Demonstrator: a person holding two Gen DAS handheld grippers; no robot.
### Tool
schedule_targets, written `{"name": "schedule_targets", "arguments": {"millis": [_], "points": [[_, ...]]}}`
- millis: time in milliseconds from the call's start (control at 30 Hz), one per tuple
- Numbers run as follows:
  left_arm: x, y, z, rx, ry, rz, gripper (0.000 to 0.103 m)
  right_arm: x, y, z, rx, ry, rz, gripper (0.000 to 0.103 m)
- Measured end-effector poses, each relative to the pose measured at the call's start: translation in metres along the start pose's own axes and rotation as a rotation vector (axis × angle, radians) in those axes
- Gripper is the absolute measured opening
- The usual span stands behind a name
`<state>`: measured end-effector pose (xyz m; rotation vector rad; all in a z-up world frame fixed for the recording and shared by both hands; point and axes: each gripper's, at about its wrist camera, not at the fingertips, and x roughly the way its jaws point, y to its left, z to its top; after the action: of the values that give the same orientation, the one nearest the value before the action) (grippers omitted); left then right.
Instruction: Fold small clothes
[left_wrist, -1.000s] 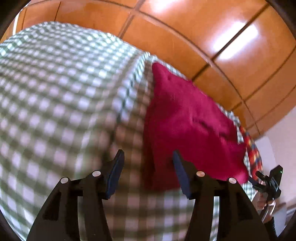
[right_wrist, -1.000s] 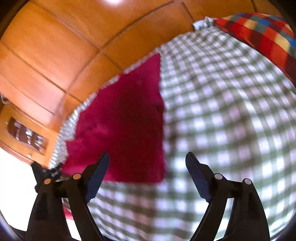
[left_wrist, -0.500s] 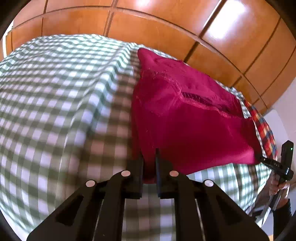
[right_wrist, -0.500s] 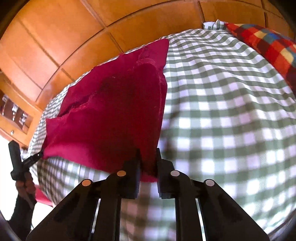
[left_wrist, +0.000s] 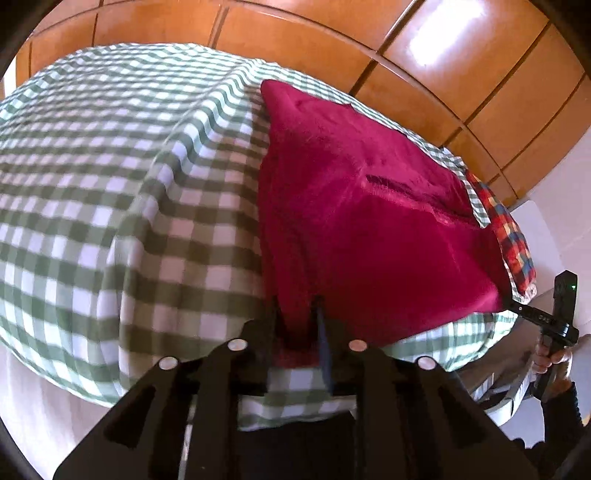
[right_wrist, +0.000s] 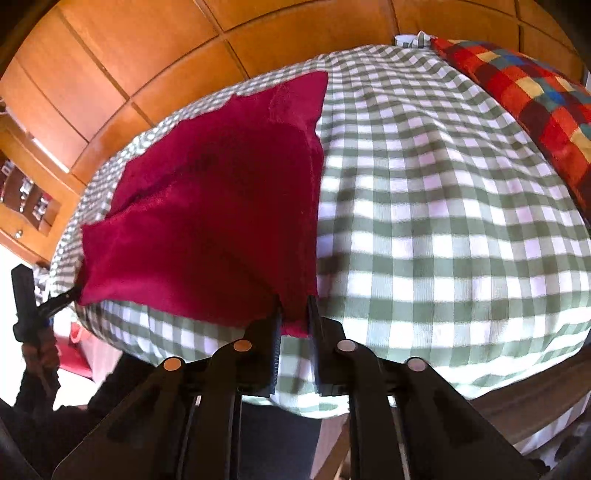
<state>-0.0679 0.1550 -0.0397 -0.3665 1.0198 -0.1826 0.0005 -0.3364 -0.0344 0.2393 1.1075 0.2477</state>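
Observation:
A dark red fleece garment (left_wrist: 362, 221) lies on a green and white checked cloth (left_wrist: 129, 177). My left gripper (left_wrist: 297, 314) is shut on the garment's near left corner and holds it lifted off the cloth. My right gripper (right_wrist: 294, 310) is shut on the near right corner of the same red garment (right_wrist: 221, 221), also raised above the checked cloth (right_wrist: 443, 221). The right gripper shows at the right edge of the left wrist view (left_wrist: 517, 306), and the left gripper at the left edge of the right wrist view (right_wrist: 74, 291). The near hem hangs stretched between them.
A multicoloured checked cushion (right_wrist: 535, 103) lies at the far right of the surface; it also shows in the left wrist view (left_wrist: 513, 243). Wooden panelled doors (left_wrist: 406, 55) stand behind. The surface's near edge drops off just under both grippers.
Both grippers were open over the near corners, then shut on them. Since then they have lifted the near edge up and drawn back toward the surface's near edge.

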Motion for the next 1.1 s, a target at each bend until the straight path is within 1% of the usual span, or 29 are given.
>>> {"name": "schedule_targets", "arguments": {"millis": [33, 67, 100, 133, 200, 267, 333, 433, 467, 500, 533, 567, 600, 633, 667, 700, 733, 767, 800, 967, 1033, 1100], "points": [[-0.001, 0.001, 0.005, 0.003, -0.017, 0.026, 0.032, -0.002, 0.0, 0.003, 0.009, -0.016, -0.008, 0.06], [-0.002, 0.001, 0.01, 0.004, -0.037, 0.048, 0.039, -0.003, 0.001, 0.006, 0.017, -0.038, -0.018, 0.067], [-0.002, 0.002, 0.017, 0.002, -0.056, 0.055, 0.044, -0.004, 0.003, 0.011, 0.014, -0.062, -0.023, 0.068], [-0.001, 0.003, 0.021, -0.001, -0.067, 0.057, 0.045, -0.004, 0.004, 0.015, 0.007, -0.071, -0.024, 0.068], [0.001, 0.007, 0.032, -0.012, -0.099, 0.075, 0.052, 0.0, 0.009, 0.025, -0.016, -0.095, -0.043, 0.068], [0.003, 0.009, 0.039, -0.017, -0.127, 0.098, 0.063, 0.007, 0.014, 0.036, -0.037, -0.111, -0.062, 0.068], [0.009, 0.01, 0.049, -0.017, -0.151, 0.117, 0.069, 0.017, 0.018, 0.053, -0.055, -0.136, -0.09, 0.068], [0.019, 0.01, 0.063, -0.01, -0.152, 0.106, 0.069, 0.031, 0.019, 0.071, -0.062, -0.142, -0.089, 0.068], [0.022, 0.01, 0.066, -0.011, -0.146, 0.096, 0.069, 0.038, 0.019, 0.077, -0.063, -0.133, -0.087, 0.068], [0.026, 0.009, 0.069, -0.014, -0.141, 0.086, 0.067, 0.045, 0.02, 0.083, -0.066, -0.123, -0.091, 0.062], [0.031, 0.008, 0.073, -0.011, -0.133, 0.068, 0.067, 0.051, 0.021, 0.087, -0.07, -0.111, -0.09, 0.054], [0.034, 0.007, 0.075, -0.004, -0.123, 0.053, 0.064, 0.058, 0.022, 0.09, -0.074, -0.093, -0.092, 0.048], [0.038, 0.005, 0.076, 0.002, -0.114, 0.042, 0.053, 0.061, 0.024, 0.091, -0.079, -0.085, -0.101, 0.033], [0.043, 0.004, 0.077, 0.004, -0.095, 0.034, 0.046, 0.063, 0.025, 0.091, -0.087, -0.079, -0.114, 0.026], [0.047, 0.005, 0.078, 0.004, -0.076, 0.021, 0.033, 0.062, 0.027, 0.089, -0.098, -0.08, -0.123, 0.022], [0.049, 0.004, 0.078, 0.007, -0.066, 0.015, 0.029, 0.06, 0.029, 0.086, -0.109, -0.083, -0.135, 0.015], [0.048, 0.003, 0.076, 0.014, -0.076, 0.025, 0.025, 0.057, 0.031, 0.083, -0.119, -0.09, -0.147, 0.011], [0.044, 0.001, 0.074, 0.027, -0.093, 0.033, 0.016, 0.052, 0.032, 0.08, -0.126, -0.1, -0.157, 0.01], [0.04, -0.001, 0.072, 0.036, -0.107, 0.031, 0.011, 0.045, 0.033, 0.076, -0.131, -0.113, -0.17, 0.009], [0.008, -0.015, 0.064, 0.087, -0.209, 0.008, 0.009, 0.008, 0.043, 0.069, -0.142, -0.203, -0.158, 0.007], [-0.005, -0.021, 0.064, 0.114, -0.243, 0.001, 0.008, -0.004, 0.051, 0.073, -0.153, -0.235, -0.155, 0.007], [-0.015, -0.024, 0.069, 0.118, -0.275, -0.011, 0.008, -0.013, 0.056, 0.082, -0.158, -0.268, -0.151, 0.007]]}}
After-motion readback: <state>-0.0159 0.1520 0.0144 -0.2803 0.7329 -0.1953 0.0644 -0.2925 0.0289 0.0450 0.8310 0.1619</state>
